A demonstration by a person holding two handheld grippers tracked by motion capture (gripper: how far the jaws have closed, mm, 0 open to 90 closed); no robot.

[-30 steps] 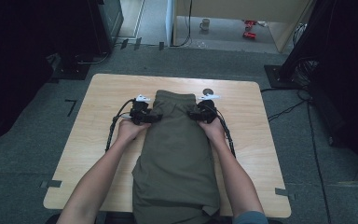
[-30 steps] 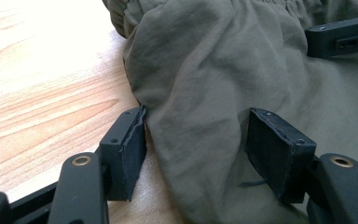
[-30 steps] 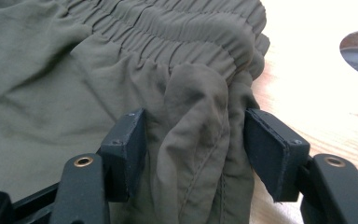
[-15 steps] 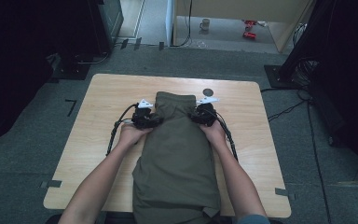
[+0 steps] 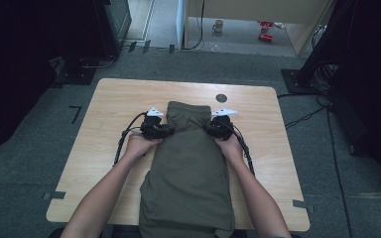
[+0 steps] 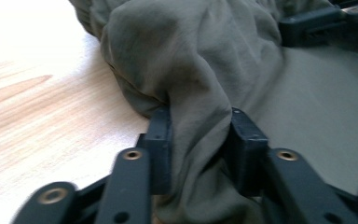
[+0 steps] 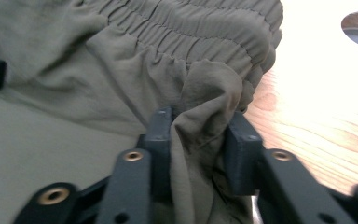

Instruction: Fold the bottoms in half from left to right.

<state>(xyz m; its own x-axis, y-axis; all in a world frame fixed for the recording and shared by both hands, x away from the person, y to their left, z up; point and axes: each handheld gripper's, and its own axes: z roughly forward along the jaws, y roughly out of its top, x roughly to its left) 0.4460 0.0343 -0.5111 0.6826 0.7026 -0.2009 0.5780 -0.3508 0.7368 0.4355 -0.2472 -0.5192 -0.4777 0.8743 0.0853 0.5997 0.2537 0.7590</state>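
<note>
Olive-green trousers (image 5: 187,173) lay lengthwise down the middle of the wooden table (image 5: 114,104), the elastic waistband (image 7: 200,28) at the far end and the legs running back over the near edge. The left gripper (image 5: 164,131) sat at the garment's left edge just below the waistband, the right gripper (image 5: 211,130) at the right edge opposite it. Both pairs of jaws had just been closing, with cloth between them. In the left gripper view a bunched fold of fabric (image 6: 198,140) was clamped between the two black jaws. In the right gripper view a gathered fold beside the waistband was pinched the same way. A dark round hole (image 5: 221,98) showed in the table beyond the waistband.
</note>
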